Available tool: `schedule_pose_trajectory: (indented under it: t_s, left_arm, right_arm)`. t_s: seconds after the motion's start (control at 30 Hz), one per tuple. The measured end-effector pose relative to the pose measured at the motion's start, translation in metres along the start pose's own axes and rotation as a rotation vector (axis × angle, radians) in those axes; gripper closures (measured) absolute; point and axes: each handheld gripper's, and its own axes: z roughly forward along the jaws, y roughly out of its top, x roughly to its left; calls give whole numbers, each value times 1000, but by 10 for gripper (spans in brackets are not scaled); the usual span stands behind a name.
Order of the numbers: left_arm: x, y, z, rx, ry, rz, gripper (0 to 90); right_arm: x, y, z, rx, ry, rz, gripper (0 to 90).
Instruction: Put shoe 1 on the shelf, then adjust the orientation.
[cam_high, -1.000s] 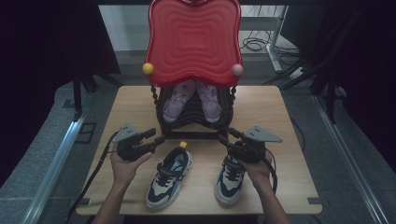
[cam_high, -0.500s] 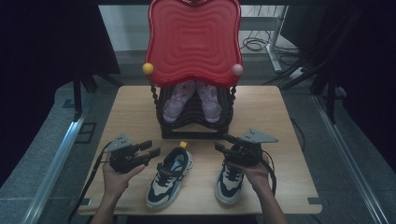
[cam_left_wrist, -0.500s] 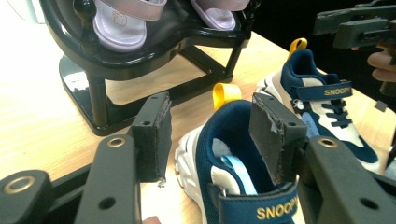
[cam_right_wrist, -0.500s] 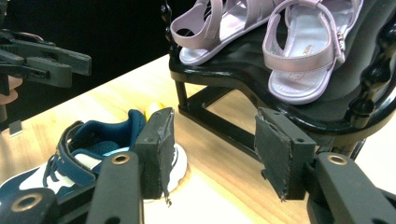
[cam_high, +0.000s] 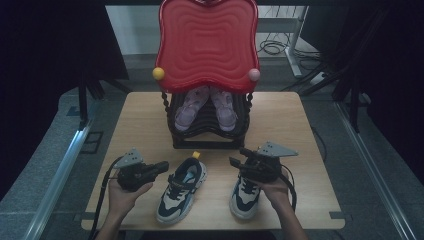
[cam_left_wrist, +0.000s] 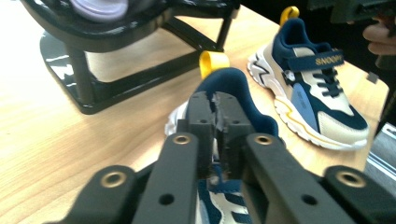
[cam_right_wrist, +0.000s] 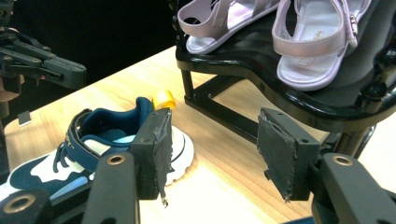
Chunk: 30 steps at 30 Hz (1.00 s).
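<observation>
Navy and cream, the two sneakers sit side by side on the wooden bench (cam_high: 300, 125), toes toward me, just in front of the black rack (cam_high: 207, 135). My left hand-held gripper (cam_high: 161, 167) hovers beside the left sneaker (cam_high: 181, 189) — its jaws have just been closing and now stand pressed together with nothing between them, the shoe's navy heel collar and yellow pull loop (cam_left_wrist: 212, 60) right behind the tips in the left gripper view. My right hand-held gripper (cam_high: 239, 156) hangs over the right sneaker (cam_high: 246, 192), jaws spread and just been opening further, gripping nothing. On the rack rest two lilac sandals (cam_right_wrist: 261, 32) under a red wavy tray (cam_high: 207, 45).
</observation>
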Motion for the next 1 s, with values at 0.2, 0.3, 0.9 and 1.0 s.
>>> schedule_pose_trajectory:
  t_s: [0.2,0.3,0.9,1.0]
  left_arm:
    - [-5,1,3,13,-36,11,875]
    - [-9,1,7,30,-52,23,853]
    - [-44,-4,33,126,-154,92,900]
    - [-49,-6,39,146,-164,101,900]
  right_arm:
    - [-4,-4,-5,-10,-8,9,452]
    - [-5,-2,-7,-15,-8,6,454]
    - [-7,-6,-9,-2,-46,10,454]
    - [-7,-6,-10,-1,-53,3,454]
